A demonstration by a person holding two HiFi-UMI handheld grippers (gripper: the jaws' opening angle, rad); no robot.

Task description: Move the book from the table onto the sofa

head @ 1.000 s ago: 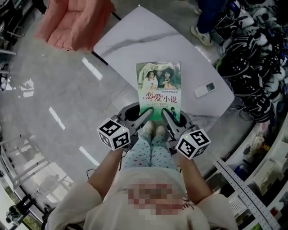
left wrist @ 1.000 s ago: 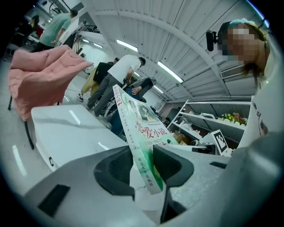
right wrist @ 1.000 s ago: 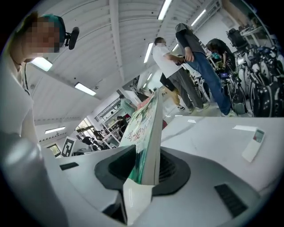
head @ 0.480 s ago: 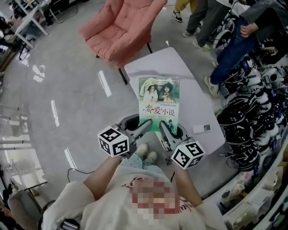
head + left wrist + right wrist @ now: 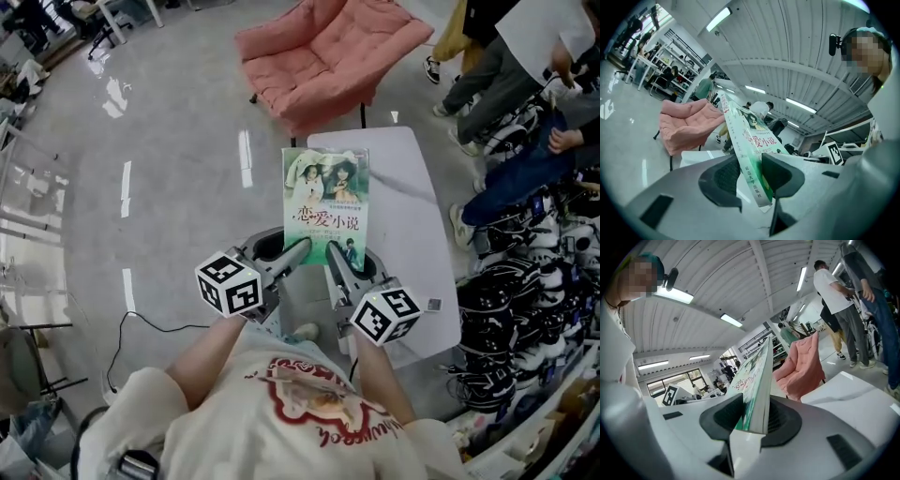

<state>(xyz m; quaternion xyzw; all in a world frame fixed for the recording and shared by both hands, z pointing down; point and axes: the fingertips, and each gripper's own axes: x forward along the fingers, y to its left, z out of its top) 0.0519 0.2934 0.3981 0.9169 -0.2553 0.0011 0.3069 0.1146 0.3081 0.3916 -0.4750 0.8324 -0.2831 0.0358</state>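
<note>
Lifted further since a second ago, the book [image 5: 326, 208] hangs clear above the white table [image 5: 417, 244], cover up, with its far edge pointing toward the pink sofa [image 5: 328, 47] beyond the table. The left gripper [image 5: 296, 251] and right gripper [image 5: 337, 270] each pinch its near edge between their pads, one at each corner, at the table's near side.
</note>
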